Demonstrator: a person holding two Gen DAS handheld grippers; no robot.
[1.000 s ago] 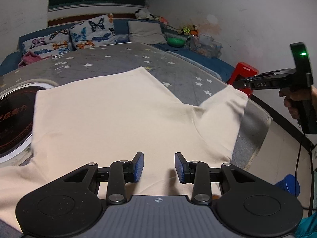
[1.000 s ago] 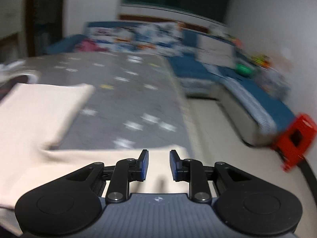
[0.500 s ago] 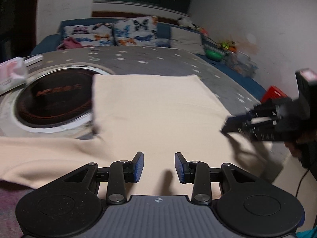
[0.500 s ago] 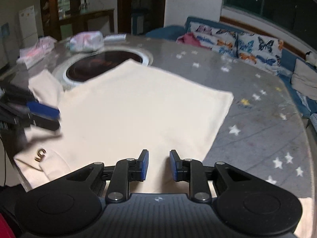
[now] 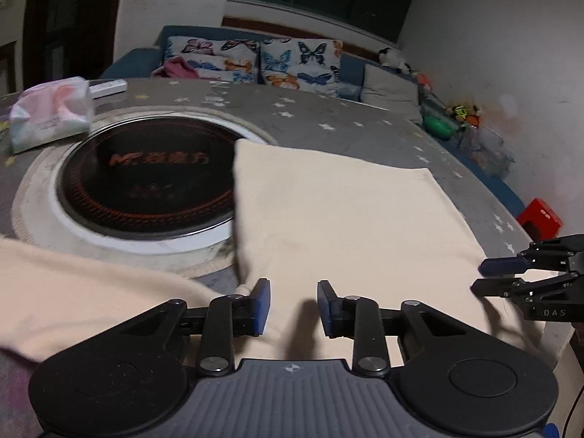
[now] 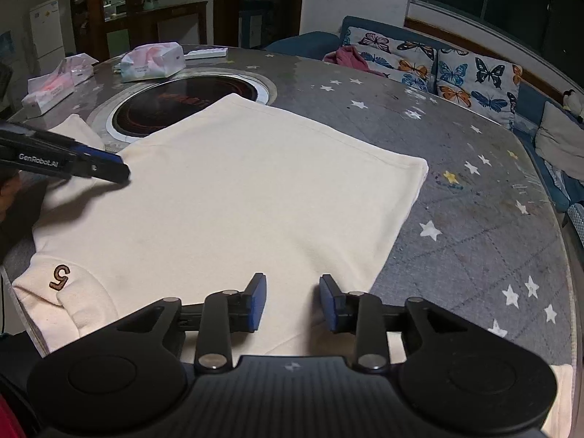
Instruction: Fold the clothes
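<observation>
While the cream shirt (image 6: pixel 237 197) lies flat beside the round cooktop (image 5: pixel 146 179), both claws hover above its near edge. Left gripper (image 5: pixel 294 306), just closing, and right gripper (image 6: pixel 292 301), just opening, stand part-open and grip nothing.

table (image 6: pixel 456 226): round, grey star-print cover | centre: inset black cooktop (image 6: pixel 182 104) | shirt (image 6: pixel 255 189): cream, spread flat, far corner over cooktop rim | far side: tissue packs (image 6: pixel 151 60), remote (image 6: pixel 204 52)
</observation>
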